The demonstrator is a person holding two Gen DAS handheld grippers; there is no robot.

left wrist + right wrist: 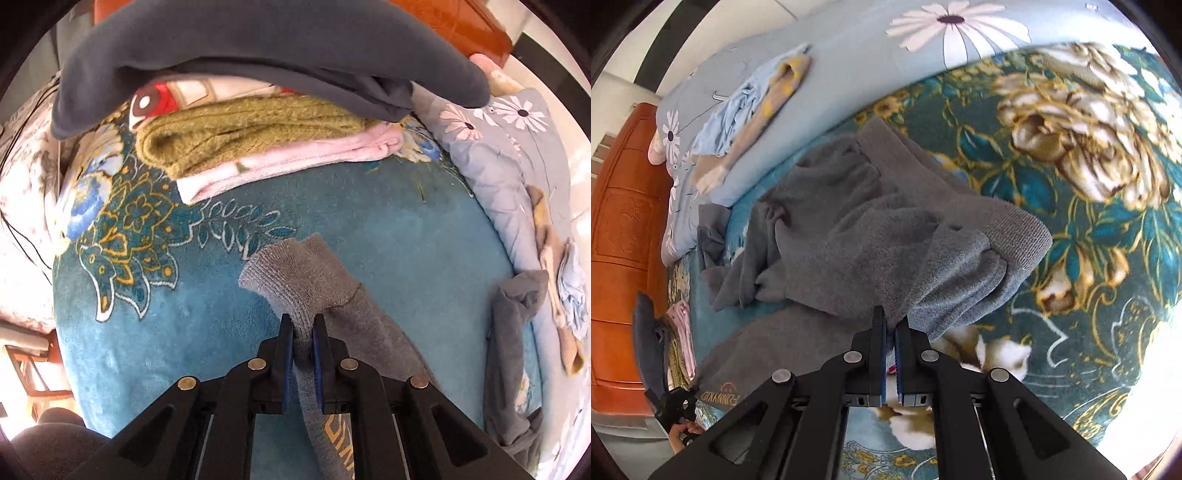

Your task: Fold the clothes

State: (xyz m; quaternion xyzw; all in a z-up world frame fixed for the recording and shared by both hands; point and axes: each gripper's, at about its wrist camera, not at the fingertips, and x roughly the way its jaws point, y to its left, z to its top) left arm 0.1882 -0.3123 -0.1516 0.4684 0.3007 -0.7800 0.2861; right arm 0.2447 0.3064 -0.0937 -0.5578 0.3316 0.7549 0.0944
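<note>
A grey sweatshirt (849, 243) with ribbed cuffs and a yellow logo lies crumpled on the teal floral blanket (1089, 277). My left gripper (303, 326) is shut on the sweatshirt's sleeve just behind its ribbed cuff (291, 277), and the sleeve runs back under the fingers. My right gripper (890, 321) is shut on a fold of the sweatshirt's edge near another ribbed cuff (1019, 236). The left gripper also shows small at the lower left of the right wrist view (674, 404).
A stack of folded clothes, olive (243, 129) on pink (295, 158), sits at the blanket's far side with a dark garment (258, 51) draped over it. A blue daisy quilt (849, 48) carries loose small clothes (750, 107). An orange wooden headboard (624, 240) stands behind.
</note>
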